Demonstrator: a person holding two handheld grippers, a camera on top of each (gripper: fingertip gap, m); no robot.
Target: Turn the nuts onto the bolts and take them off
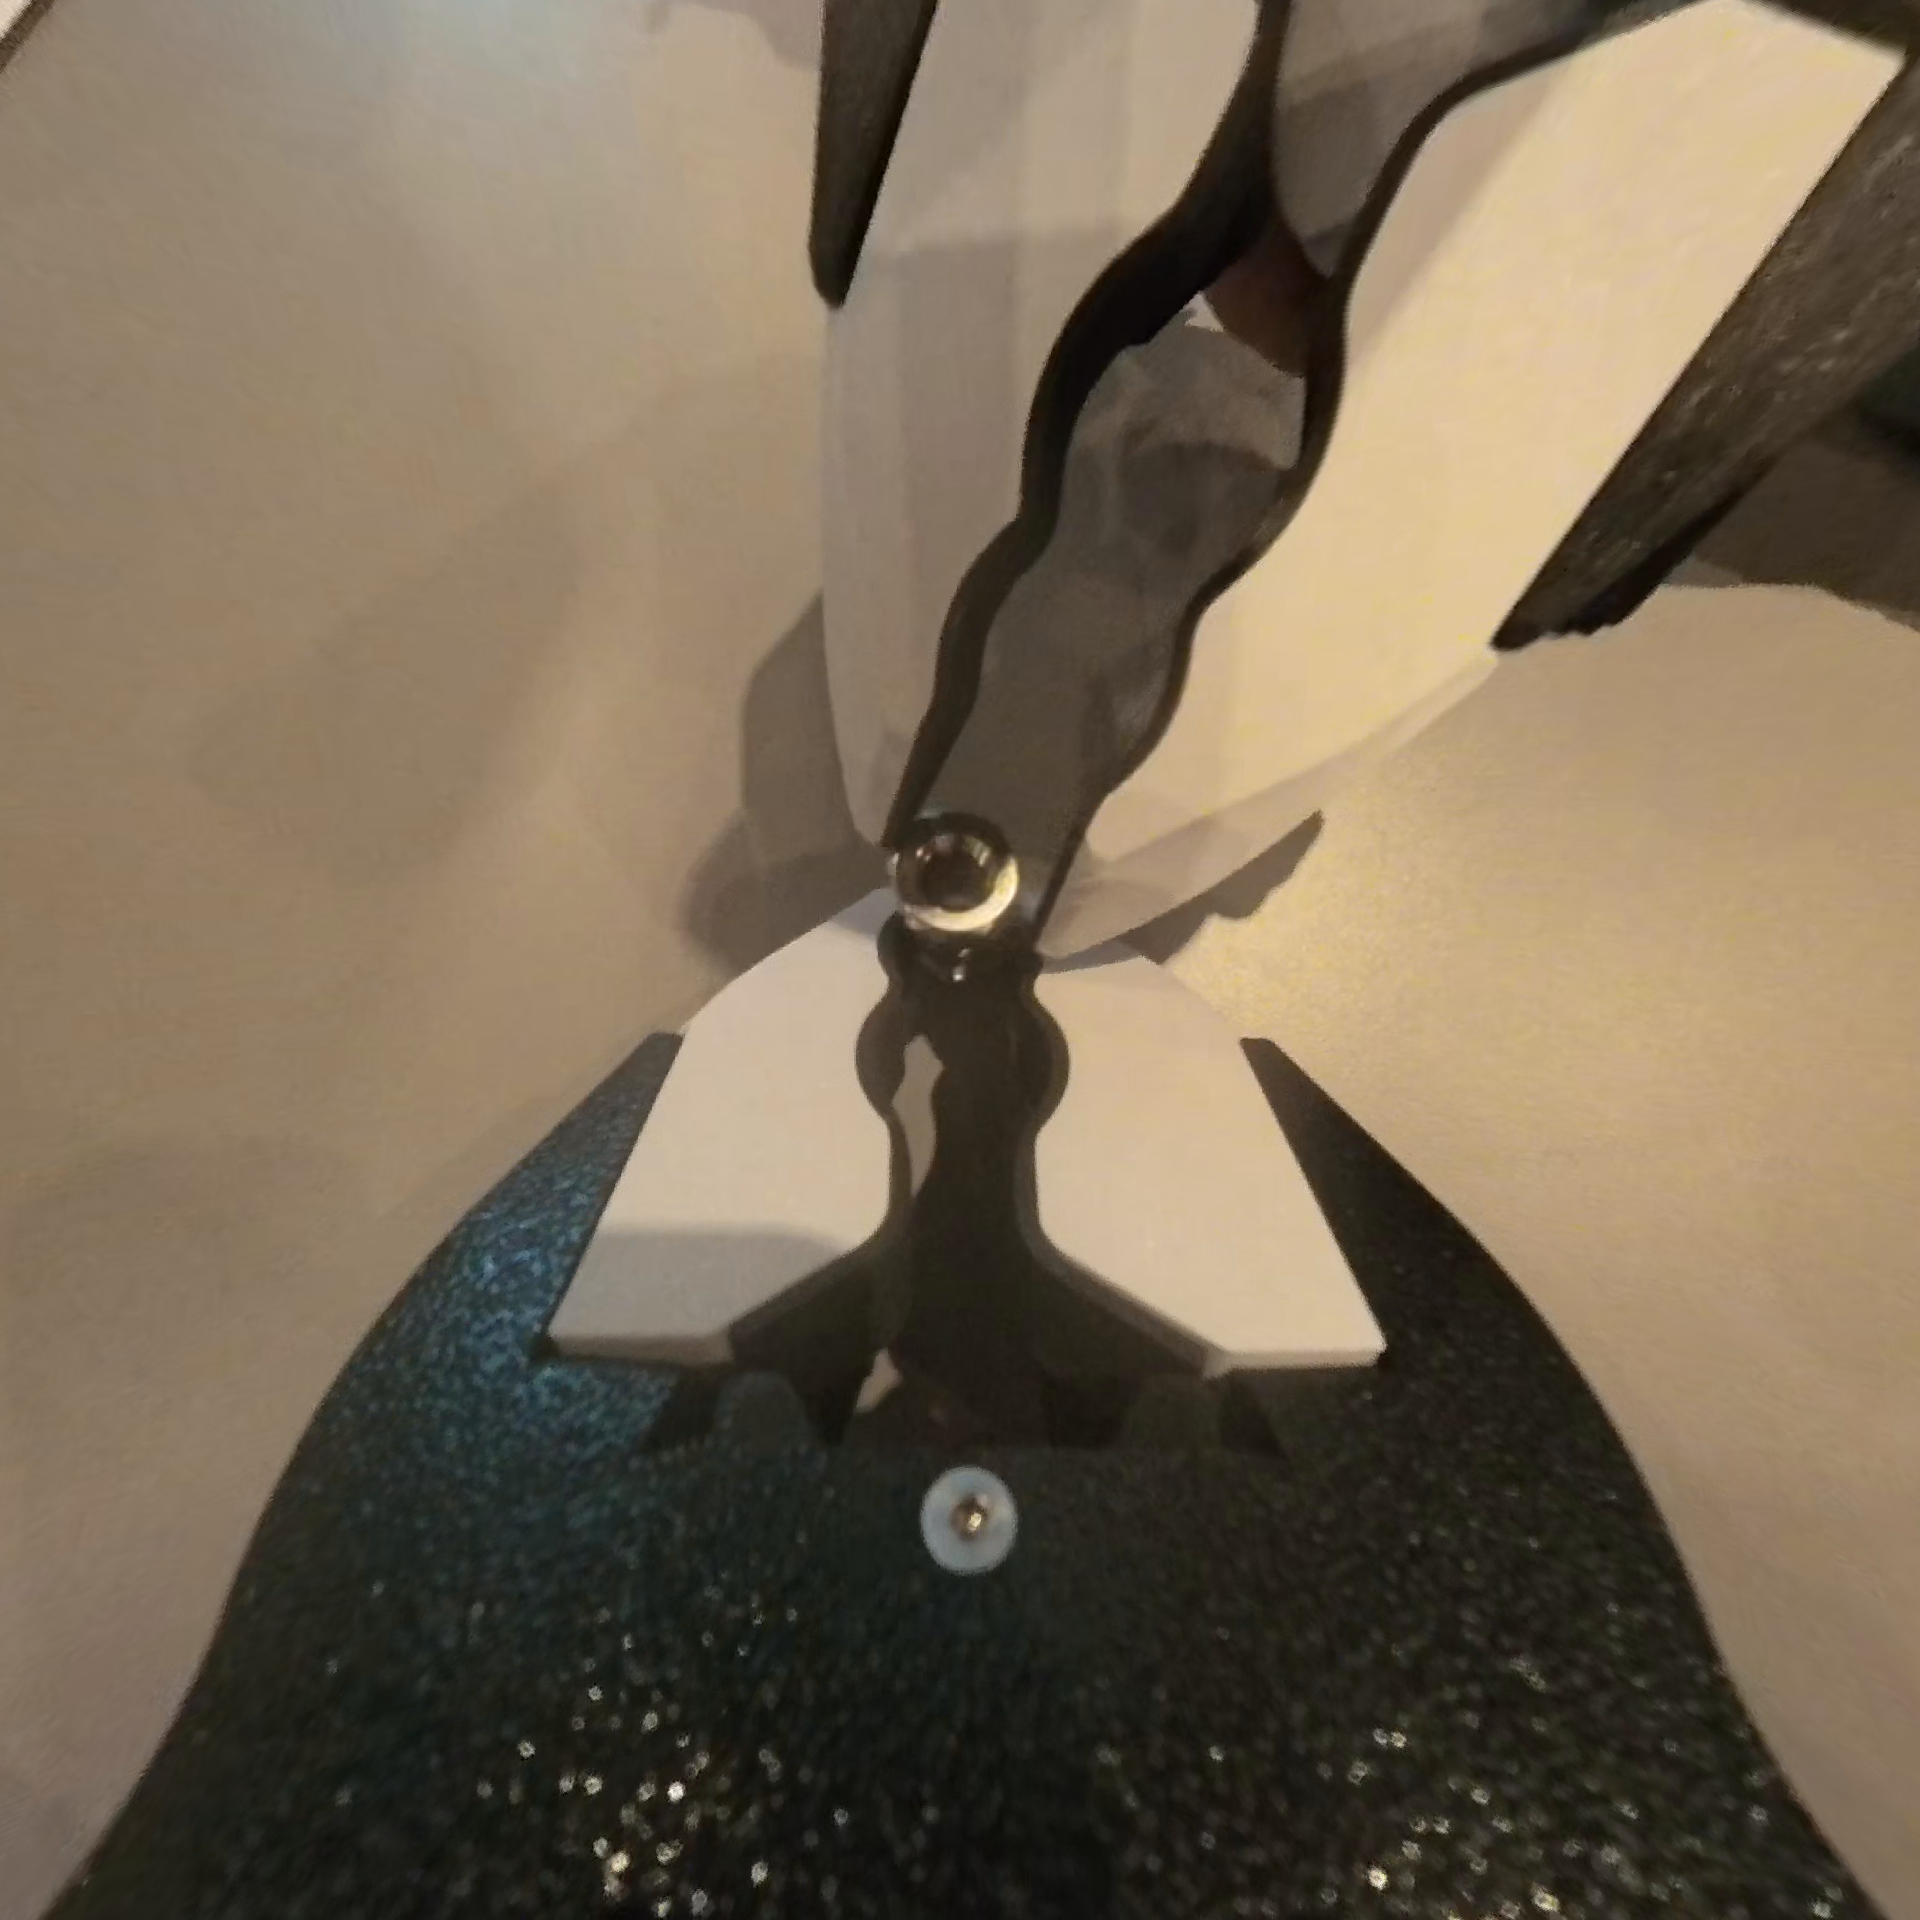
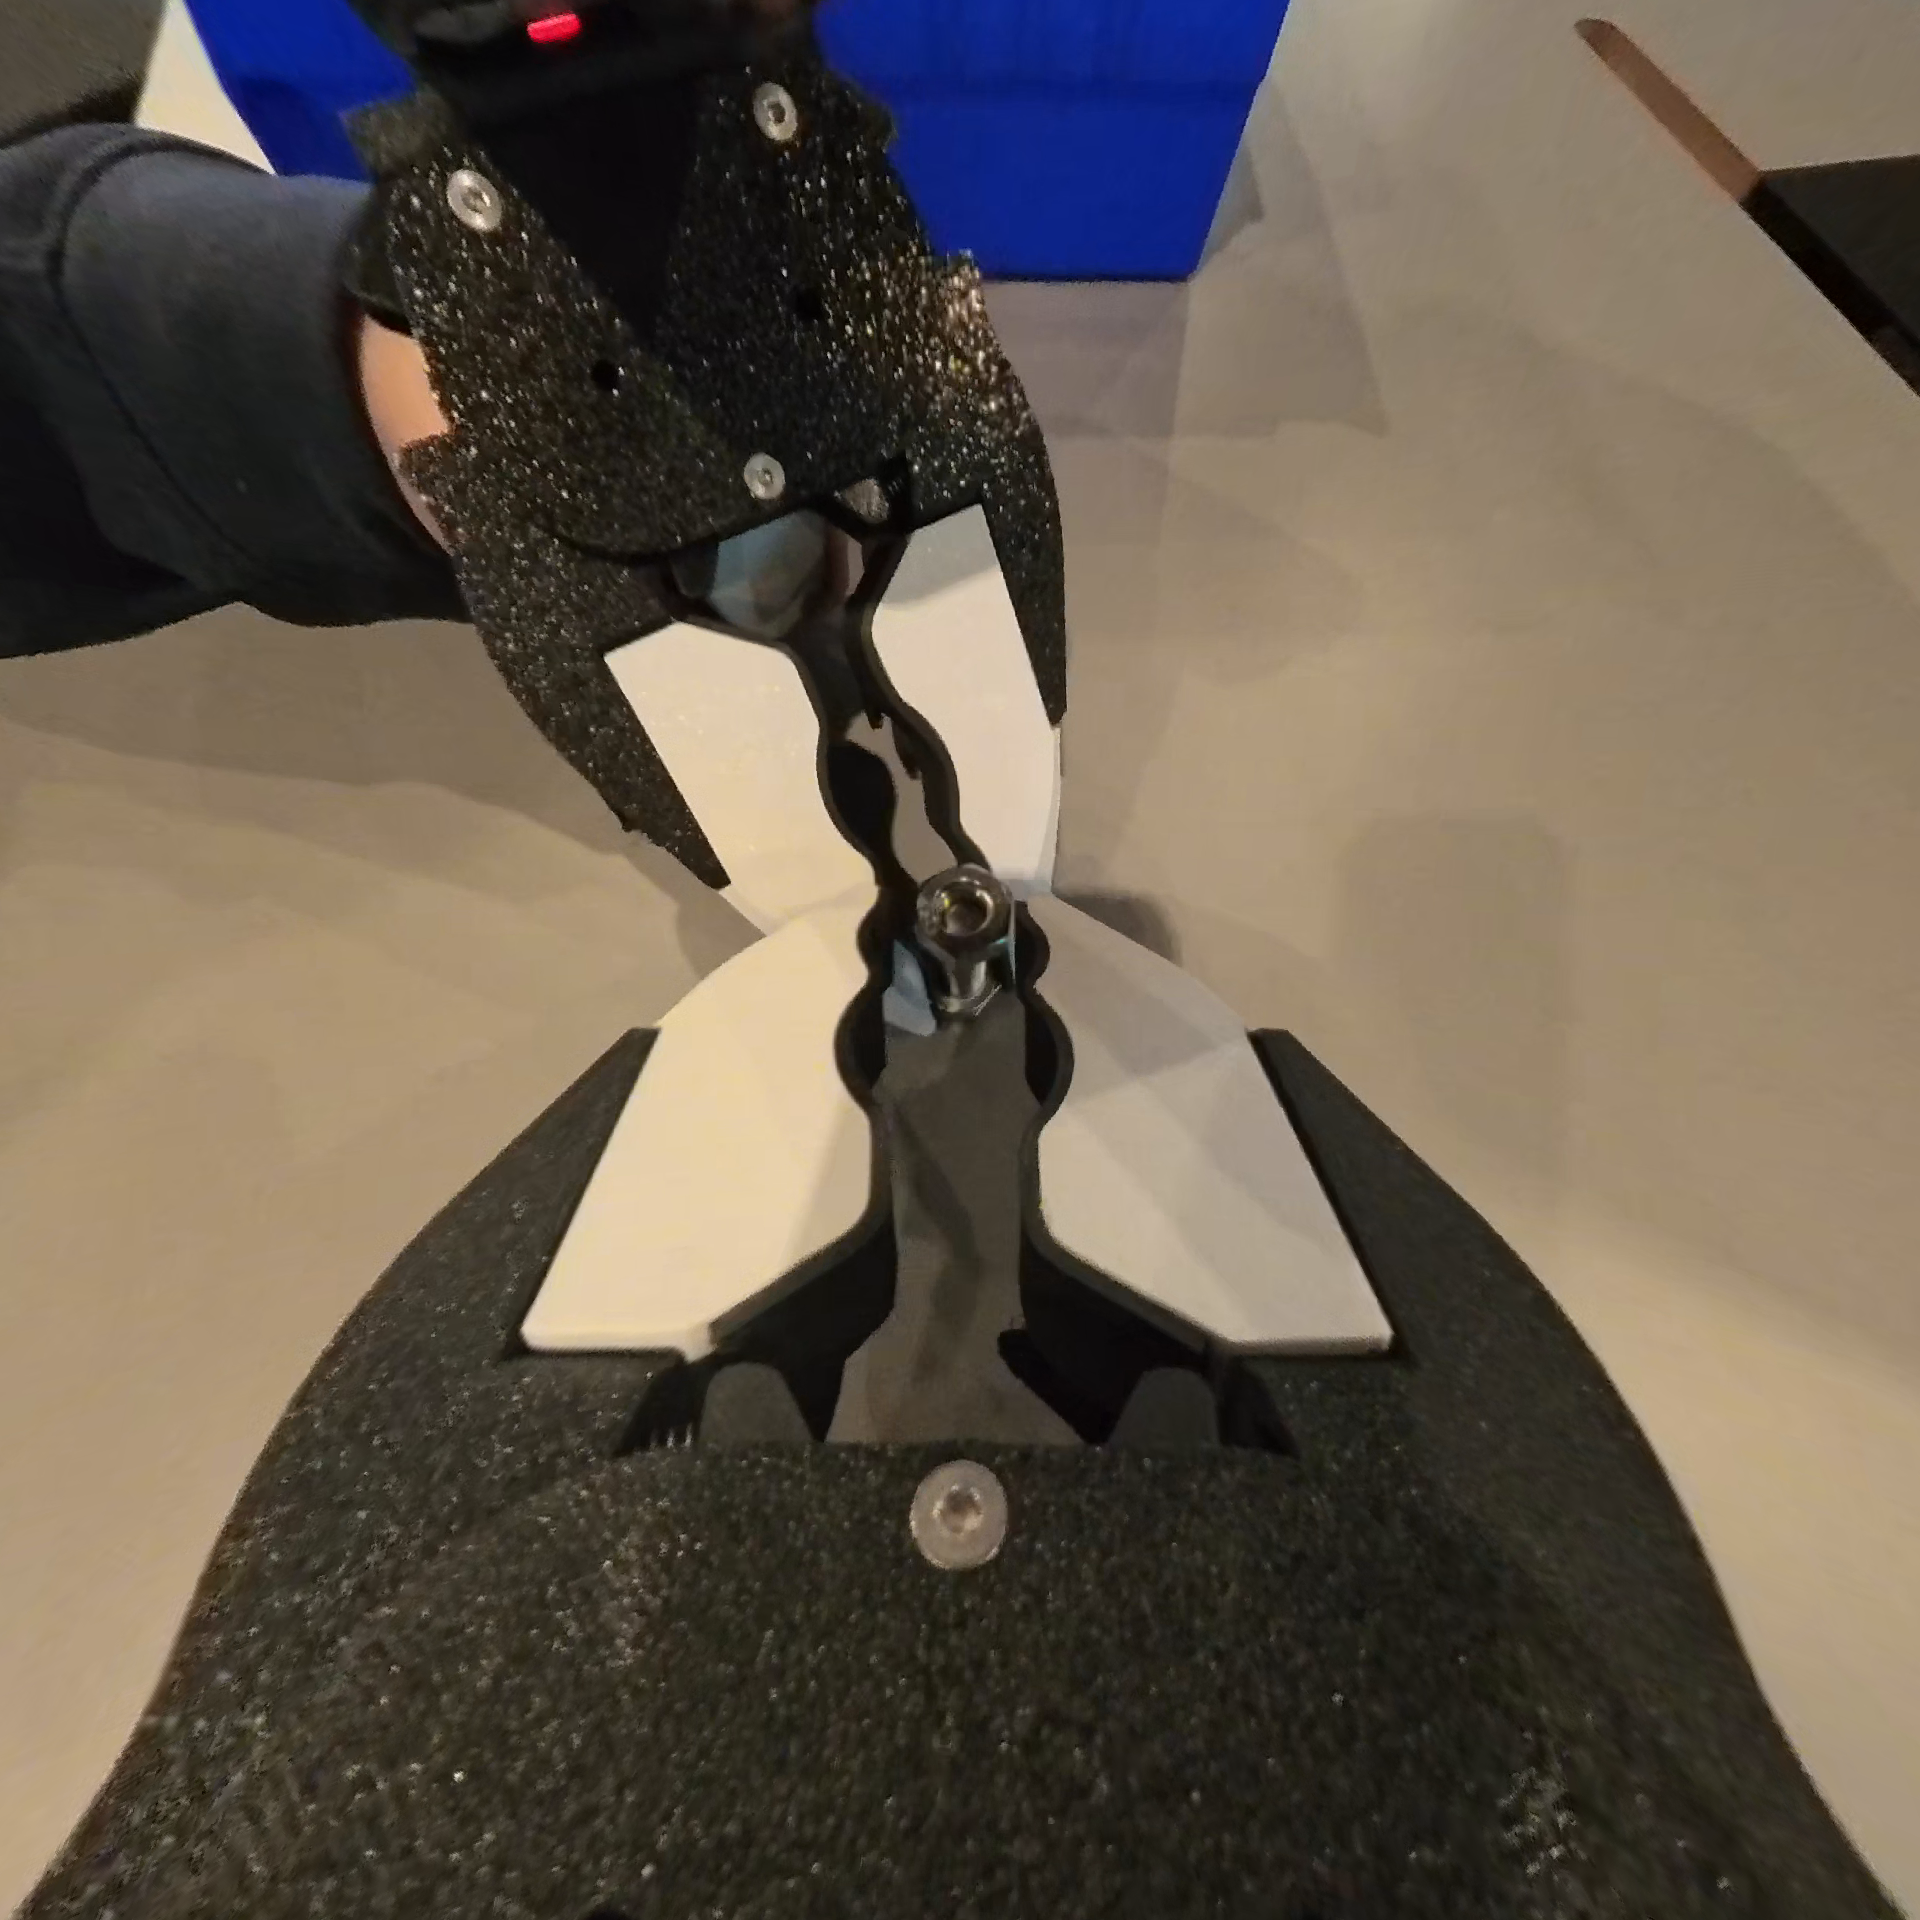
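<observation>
— What are the two claws doing?

— They meet tip to tip above the table (image 2: pixel 1455 727). The right gripper (image 2: pixel 951 987) has its jaws drawn almost together, with only a narrow gap at the tips, and in that gap sits the bolt (image 2: pixel 961 971), its threaded shank running back between the fingers. The nut (image 2: pixel 961 914) sits at the far end of the bolt, a shiny steel hexagon with a dark hole facing the camera.

— And the left one?

— The left gripper (image 2: pixel 940 862) reaches in from the far side, jaws likewise nearly together, its tips touching the nut. From its own camera the left gripper (image 1: pixel 961 951) is pinched at the tips, and a round, gleaming metal end (image 1: pixel 954 868) sits just past them, clamped between the right gripper's (image 1: pixel 971 842) tips. Whether the left tips press it firmly or only touch it, I cannot tell.

— What are the claws made of?

— Black grainy bodies that glitter in the light, smooth white finger plates (image 2: pixel 727 1174) with wavy black-edged inner rims, and small silver screws (image 2: pixel 958 1529) on the bodies.

— Anything else around?

— A dark sleeve (image 2: pixel 187 416) behind the left gripper, a blue bin (image 2: pixel 1060 135) at the back, and the matte beige tabletop.
</observation>
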